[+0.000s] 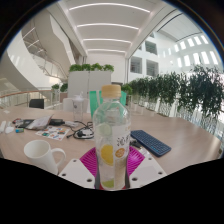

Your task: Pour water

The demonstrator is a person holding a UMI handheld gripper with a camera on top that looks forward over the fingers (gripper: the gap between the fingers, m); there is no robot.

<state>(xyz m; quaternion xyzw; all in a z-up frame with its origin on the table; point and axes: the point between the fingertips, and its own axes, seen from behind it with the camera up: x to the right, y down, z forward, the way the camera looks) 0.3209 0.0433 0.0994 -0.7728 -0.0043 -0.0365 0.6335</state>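
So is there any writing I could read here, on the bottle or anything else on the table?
None is readable.
Bottle, between the hand-held gripper's pink pads: label shows fruit pictures, its text too small to read.
White mug: no lettering visible.
Dark flat device: no legible marks.

**Bright atrium behind a pale wooden table**

A large open hall with white balconies (35, 50) curving at upper left. Long white strip lights (108, 25) cross the ceiling at top centre. Tall grid windows (185, 50) glow at upper right. Green leafy planters (180, 92) line the right side beyond the light wooden tabletop (175, 132).
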